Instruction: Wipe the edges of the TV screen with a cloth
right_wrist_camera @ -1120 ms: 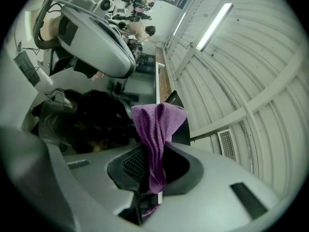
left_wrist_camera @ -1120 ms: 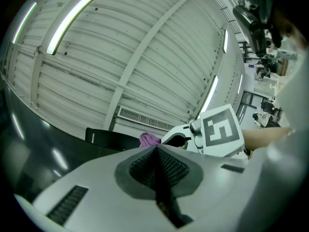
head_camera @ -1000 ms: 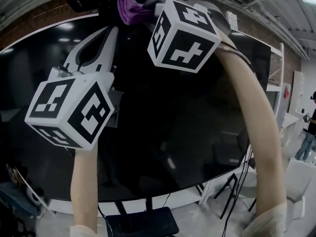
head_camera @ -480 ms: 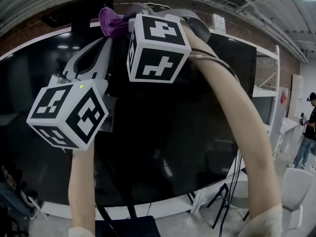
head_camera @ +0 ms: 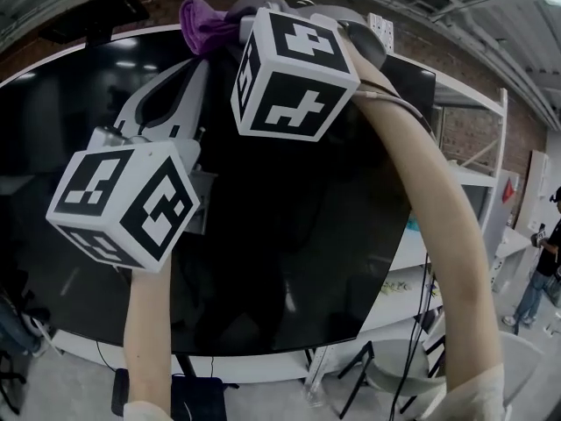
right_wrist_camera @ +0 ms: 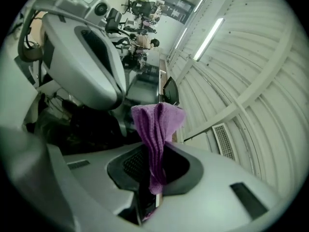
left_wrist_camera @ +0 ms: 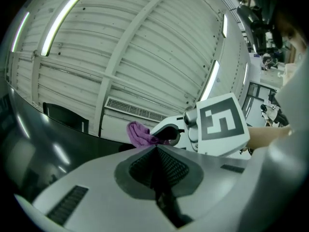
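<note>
Cloth (head_camera: 203, 20) up at the top edge of the TV screen (head_camera: 307, 235).
Nearest us, our left gripper (left_wrist_camera: 155, 151) has its jaws pressed together with nothing between them, and we hold it in front of the dark glass. Higher up, our right gripper (right_wrist_camera: 153, 158) is clamped on the purple cloth, which bunches at the screen's upper rim just beside the left jaw tips. Far off to the right, a person (head_camera: 545, 244) stands.
</note>
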Tool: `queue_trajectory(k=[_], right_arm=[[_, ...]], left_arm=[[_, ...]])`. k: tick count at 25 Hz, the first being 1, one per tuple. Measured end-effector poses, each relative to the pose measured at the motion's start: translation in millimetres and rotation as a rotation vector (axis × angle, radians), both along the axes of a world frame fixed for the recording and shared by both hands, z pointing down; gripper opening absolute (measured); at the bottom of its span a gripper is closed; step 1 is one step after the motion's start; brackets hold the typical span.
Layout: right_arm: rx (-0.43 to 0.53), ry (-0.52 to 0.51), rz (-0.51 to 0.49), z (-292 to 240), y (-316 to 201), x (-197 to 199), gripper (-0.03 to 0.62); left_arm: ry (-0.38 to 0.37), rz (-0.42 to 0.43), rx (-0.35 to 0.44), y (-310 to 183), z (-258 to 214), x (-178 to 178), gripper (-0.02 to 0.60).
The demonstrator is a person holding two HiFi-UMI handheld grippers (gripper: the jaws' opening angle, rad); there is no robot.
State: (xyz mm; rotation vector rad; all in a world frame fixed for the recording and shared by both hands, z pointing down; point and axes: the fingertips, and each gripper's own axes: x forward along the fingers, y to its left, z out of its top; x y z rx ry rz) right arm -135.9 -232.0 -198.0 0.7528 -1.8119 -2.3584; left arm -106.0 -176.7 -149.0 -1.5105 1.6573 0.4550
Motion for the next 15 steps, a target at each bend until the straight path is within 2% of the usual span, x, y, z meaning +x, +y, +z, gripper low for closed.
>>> queue_trajectory(k=[2,5,11,15], right_arm=[[-0.019,0.008,-0.02,1,-17,22,0.063],[-0.006,0.008,-0.021,-1,-40,52,0.063],[-0.012,0.006,-0.025,-1,-87,94,0.063],[-0.049,0.009,-0.028,-3,-110,125,0.063]], left_arm=[[0.011,-0.001,-0.01,-21,6,23,0.015],[0.044,-0.008,0.015,-42,15,50,0.015],[0.103,-0.007,-0.027,-89,35,79,0.015],[0.084,-0.001,-0.059,-115,34,105,0.015]])
